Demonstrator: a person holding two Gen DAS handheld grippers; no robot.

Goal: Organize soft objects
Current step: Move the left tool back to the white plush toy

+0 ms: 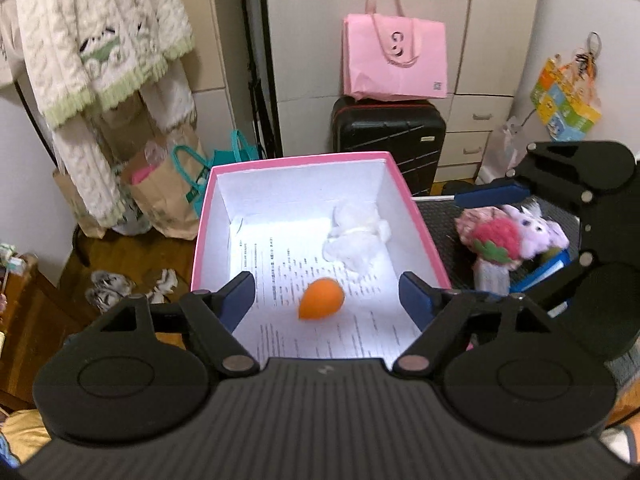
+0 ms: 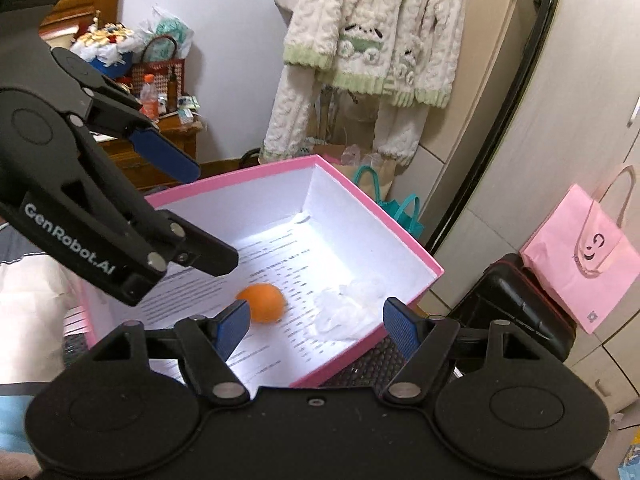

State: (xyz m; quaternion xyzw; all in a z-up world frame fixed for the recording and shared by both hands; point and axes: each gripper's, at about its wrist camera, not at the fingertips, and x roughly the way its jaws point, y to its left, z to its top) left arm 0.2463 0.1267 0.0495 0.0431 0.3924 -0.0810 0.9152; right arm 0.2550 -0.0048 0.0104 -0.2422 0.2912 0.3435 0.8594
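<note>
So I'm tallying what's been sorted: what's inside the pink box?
Inside the pink box lie an orange egg-shaped sponge and a white soft toy, on a printed sheet. The sheet covers the box floor, so anything under it is hidden.

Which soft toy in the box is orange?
The orange egg-shaped sponge lying on the printed paper. The other thing in the pink box, a fluffy toy, is white.

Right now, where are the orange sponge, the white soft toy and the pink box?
orange sponge (image 1: 321, 298): left wrist view, middle of its body.
white soft toy (image 1: 354, 236): left wrist view, its middle.
pink box (image 1: 424, 236): left wrist view, right rim.
</note>
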